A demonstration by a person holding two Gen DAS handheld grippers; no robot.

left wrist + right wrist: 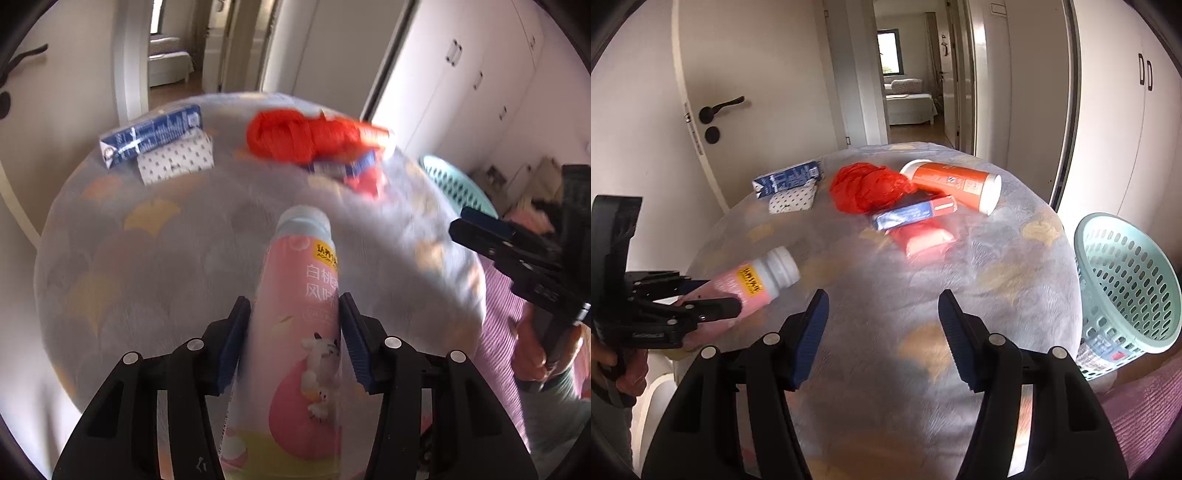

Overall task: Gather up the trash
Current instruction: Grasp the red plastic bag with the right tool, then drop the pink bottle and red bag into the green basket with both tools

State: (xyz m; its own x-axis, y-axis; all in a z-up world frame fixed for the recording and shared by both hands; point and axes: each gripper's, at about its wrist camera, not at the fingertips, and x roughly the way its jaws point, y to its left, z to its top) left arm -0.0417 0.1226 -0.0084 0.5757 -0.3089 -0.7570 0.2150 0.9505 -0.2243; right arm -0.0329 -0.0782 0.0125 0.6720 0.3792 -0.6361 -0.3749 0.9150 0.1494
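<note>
My left gripper [295, 310] is shut on a pink bottle [295, 354] with a white cap and holds it above the round table; it also shows in the right wrist view [753, 284]. My right gripper [881, 306] is open and empty over the table's near part. On the table lie a crumpled red bag [868, 186], an orange cup [955, 186] on its side, a blue and red box [912, 214], a pink packet [925, 238], a blue carton [788, 179] and a dotted white packet [792, 199].
The round table has a grey patterned cloth [923, 295]. A mint green laundry basket [1126, 288] stands on the right beside the table, with something at its bottom. A white door [713, 110] and an open hallway lie behind the table.
</note>
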